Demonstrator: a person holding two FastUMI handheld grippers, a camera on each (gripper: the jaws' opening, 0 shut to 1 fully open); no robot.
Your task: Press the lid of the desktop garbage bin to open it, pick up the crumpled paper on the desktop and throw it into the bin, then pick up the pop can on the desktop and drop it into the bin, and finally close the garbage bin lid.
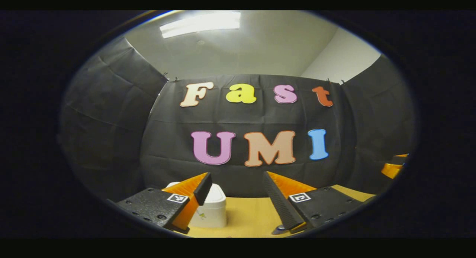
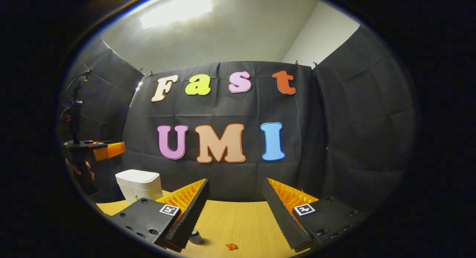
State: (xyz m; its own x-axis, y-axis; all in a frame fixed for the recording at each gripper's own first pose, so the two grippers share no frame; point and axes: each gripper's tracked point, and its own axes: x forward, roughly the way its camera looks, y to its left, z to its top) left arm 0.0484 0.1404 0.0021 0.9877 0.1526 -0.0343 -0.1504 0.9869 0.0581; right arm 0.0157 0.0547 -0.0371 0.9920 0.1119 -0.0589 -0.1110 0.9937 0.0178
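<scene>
Looking through the left gripper view, I see my left gripper [image 1: 235, 183] spread wide and holding nothing, low in the frame. The white bin [image 1: 214, 209], lid down, sits at lower left behind my left finger on the wooden table [image 1: 249, 217].

In the right gripper view, my right gripper [image 2: 235, 189] also gapes wide and empty. The bin [image 2: 139, 183] stands at lower left; the can [image 2: 195, 237] and a small orange crumpled paper [image 2: 231, 246] lie at the bottom edge. My left gripper [image 2: 108, 150] hangs at far left above the bin.
</scene>
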